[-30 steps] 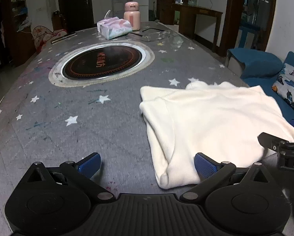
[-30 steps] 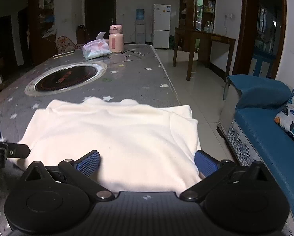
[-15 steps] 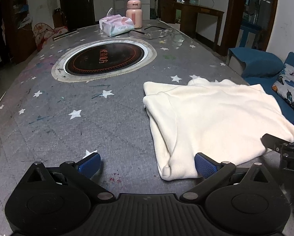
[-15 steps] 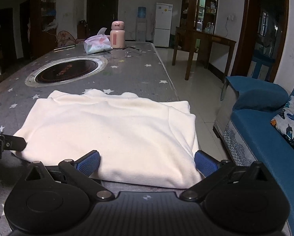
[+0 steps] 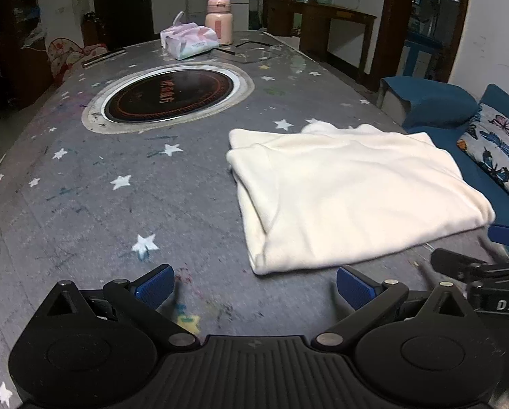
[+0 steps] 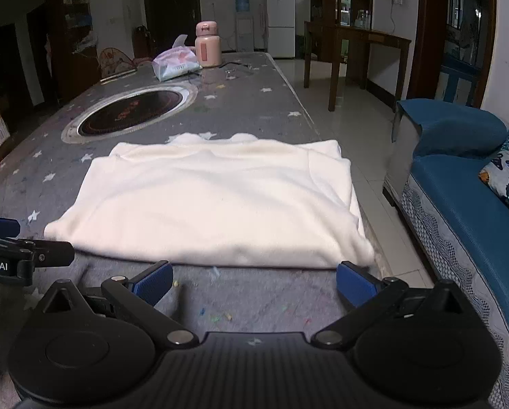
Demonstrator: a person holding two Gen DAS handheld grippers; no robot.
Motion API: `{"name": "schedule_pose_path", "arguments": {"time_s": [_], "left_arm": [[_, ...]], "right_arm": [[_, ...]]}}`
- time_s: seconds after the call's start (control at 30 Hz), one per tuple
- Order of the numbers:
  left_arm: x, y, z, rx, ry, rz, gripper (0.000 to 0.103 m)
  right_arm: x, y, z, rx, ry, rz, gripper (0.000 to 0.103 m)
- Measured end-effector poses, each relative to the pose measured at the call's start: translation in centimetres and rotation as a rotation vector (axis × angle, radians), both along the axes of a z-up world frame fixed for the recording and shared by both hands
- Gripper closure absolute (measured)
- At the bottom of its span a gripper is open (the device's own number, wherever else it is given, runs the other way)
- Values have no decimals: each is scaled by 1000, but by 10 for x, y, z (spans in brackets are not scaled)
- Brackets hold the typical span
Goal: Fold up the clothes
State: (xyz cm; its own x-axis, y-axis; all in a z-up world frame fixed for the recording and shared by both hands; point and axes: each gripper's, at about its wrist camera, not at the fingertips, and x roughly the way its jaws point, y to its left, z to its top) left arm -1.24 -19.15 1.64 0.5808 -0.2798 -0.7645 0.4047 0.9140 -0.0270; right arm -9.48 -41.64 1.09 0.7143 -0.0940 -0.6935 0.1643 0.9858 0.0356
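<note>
A cream garment (image 5: 349, 191) lies folded into a flat rectangle on the grey star-patterned table (image 5: 118, 204), near its right edge; it also shows in the right wrist view (image 6: 220, 204). My left gripper (image 5: 254, 288) is open and empty, just short of the garment's near left corner. My right gripper (image 6: 254, 281) is open and empty, just short of the garment's near edge. Each gripper shows at the edge of the other's view, the right one (image 5: 486, 272) and the left one (image 6: 15, 255).
A round black hotplate (image 5: 169, 97) is set into the table's middle. A tissue pack (image 5: 189, 42) and a pink flask (image 5: 219, 20) stand at the far end. A blue sofa (image 6: 476, 204) with a patterned cushion is right of the table edge.
Both grippers have drawn back from the garment toward the near table edge. The garment now lies wholly in front of the fingers and has not moved.
</note>
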Motion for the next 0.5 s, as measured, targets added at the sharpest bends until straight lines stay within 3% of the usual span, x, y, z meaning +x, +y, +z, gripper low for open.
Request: {"name": "schedule_pose_path", "arguments": {"time_s": [0.5], "left_arm": [[-18,0,0,17,24,-17,0]], "right_arm": [[-18,12,-3,17,41,11,0]]}}
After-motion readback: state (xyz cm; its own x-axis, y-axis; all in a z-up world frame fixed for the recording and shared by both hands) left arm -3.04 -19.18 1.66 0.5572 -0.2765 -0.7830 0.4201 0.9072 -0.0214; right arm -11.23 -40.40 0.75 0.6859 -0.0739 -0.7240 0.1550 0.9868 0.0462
